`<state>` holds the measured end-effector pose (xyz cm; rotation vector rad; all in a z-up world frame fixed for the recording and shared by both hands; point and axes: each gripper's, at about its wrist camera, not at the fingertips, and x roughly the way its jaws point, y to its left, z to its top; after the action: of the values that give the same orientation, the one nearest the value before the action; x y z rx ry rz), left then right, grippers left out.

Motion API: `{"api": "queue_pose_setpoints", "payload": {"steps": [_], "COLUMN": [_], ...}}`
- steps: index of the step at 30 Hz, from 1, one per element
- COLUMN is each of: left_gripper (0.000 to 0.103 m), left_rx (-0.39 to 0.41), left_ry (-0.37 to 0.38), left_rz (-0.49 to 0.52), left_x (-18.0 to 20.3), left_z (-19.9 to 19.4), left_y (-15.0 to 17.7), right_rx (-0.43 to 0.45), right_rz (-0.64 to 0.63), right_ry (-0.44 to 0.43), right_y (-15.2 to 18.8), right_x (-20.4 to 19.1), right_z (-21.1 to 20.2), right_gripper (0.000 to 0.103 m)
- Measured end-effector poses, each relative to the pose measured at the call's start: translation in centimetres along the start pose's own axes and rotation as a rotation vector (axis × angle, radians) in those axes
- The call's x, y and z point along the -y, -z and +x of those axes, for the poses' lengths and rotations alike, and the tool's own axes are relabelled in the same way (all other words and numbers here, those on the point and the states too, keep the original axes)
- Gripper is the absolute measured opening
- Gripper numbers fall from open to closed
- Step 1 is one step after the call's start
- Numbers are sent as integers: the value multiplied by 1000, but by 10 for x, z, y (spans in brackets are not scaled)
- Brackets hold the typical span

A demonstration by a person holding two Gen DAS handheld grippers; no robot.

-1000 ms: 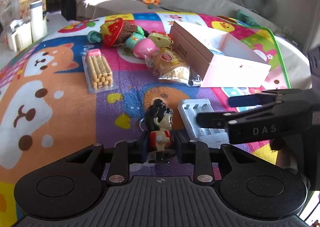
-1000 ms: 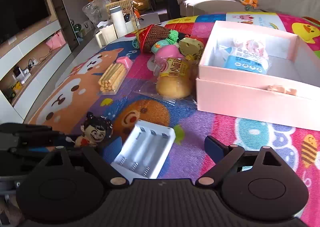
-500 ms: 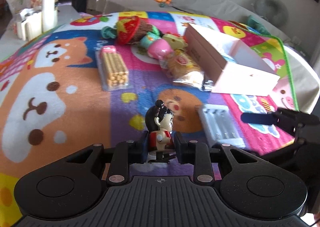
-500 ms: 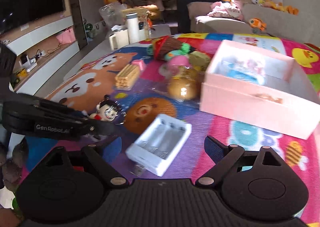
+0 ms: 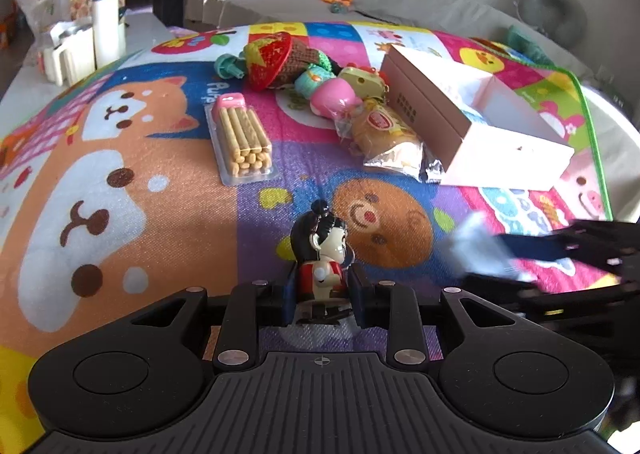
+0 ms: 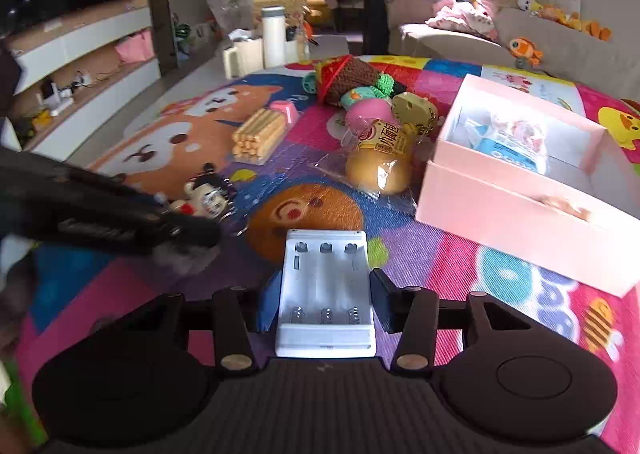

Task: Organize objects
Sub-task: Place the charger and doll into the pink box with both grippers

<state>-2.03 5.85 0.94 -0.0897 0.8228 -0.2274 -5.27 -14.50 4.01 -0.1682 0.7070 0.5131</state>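
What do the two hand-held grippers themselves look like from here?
Both are matte black plastic. The left hand-held gripper and right hand-held gripper each have a ribbed base, two round discs, silver pivot pins on angled links and blue finger pads. No cables or sleeves are visible.

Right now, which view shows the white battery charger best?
The right wrist view: the charger sits sharp and centred between the right claw's pads, its three empty slots facing up. The left wrist view shows only a blurred white patch at that claw, at its right edge.
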Motion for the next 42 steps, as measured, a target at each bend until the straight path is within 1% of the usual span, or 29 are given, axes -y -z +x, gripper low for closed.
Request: {"api": "queue_pose_setpoints", "payload": {"steps": [1, 3, 6, 8, 11, 12, 14, 16, 17, 18, 19, 20, 21, 23, 24, 25, 27, 29, 30, 31, 33, 35, 36, 37, 38, 39, 40, 42], "left_gripper": [30, 30, 30, 30, 30, 30, 30, 30, 30, 30, 30, 30, 30, 29, 29, 29, 29, 29, 29, 29, 29, 29, 29, 29, 29, 29, 29, 29], "left_rx": [-2, 0, 43, 85, 134, 143, 155, 147, 126, 84, 43, -7, -37, -46, -27, -3, 71, 159, 197, 232, 255, 229, 207, 189, 177, 167, 164, 177], "left_ry": [3, 40, 81, 130, 208, 223, 262, 315, 360, 409, 432, 421, 383, 301, 291, 304, 336, 342, 328, 297, 225, 180, 163, 141, 115, 88, 65, 36], "left_rz": [1, -10, 16, 34, 42, 42, 57, 34, 0, -32, -49, -49, -35, -15, -19, -31, -60, -43, -15, 21, 49, 15, -12, -39, -64, -85, -104, -155], "left_x": [2, 4, 20, 36, 63, 73, 97, 117, 125, 133, 141, 150, 157, 165, 164, 158, 140, 120, 111, 101, 82, 57, 45, 33, 21, 8, -4, -29], "left_z": [-1, -6, -20, -32, -41, -40, -29, -11, 4, 24, 40, 60, 73, 87, 87, 84, 68, 44, 32, 20, 7, 1, 1, 1, 1, 1, -1, -5], "left_y": [1, 0, -11, -30, -74, -87, -119, -143, -154, -163, -167, -169, -169, -163, -160, -156, -149, -137, -129, -117, -100, -79, -70, -58, -49, -40, -34, -28], "right_rx": [15, 54, 134, 189, 276, 298, 329, 343, 346, 346, 344, 339, 333, 321, 317, 315, 318, 323, 319, 311, 283, 242, 218, 193, 165, 146, 135, 119], "right_rz": [7, 32, 77, 112, 159, 173, 193, 203, 208, 214, 222, 235, 251, 277, 285, 290, 303, 323, 339, 364, 427, 473, 482, 478, 468, 460, 447, 423], "right_ry": [11, 29, 58, 85, 122, 134, 152, 168, 178, 189, 199, 206, 212, 222, 230, 236, 242, 242, 235, 222, 166, 120, 125, 151, 185, 216, 222, 203], "right_y": [3, 9, 12, 11, 9, 9, 11, 13, 14, 16, 16, 17, 18, 19, 19, 19, 15, 5, -3, -12, -35, -58, -69, -77, -82, -85, -85, -82], "right_x": [4, 16, 40, 56, 77, 83, 93, 101, 105, 109, 114, 119, 124, 134, 139, 143, 153, 164, 172, 180, 198, 210, 213, 214, 212, 209, 204, 191], "right_z": [-11, -36, -77, -99, -123, -128, -136, -139, -139, -138, -136, -134, -132, -129, -128, -126, -123, -117, -112, -105, -87, -62, -45, -30, -17, -7, -1, 3], "right_gripper": [47, 47, 47, 47, 47, 47, 47, 47, 47, 47, 47, 47, 47, 47, 47, 47, 47, 47, 47, 47, 47, 47, 48, 51, 64, 69, 69, 70]}}
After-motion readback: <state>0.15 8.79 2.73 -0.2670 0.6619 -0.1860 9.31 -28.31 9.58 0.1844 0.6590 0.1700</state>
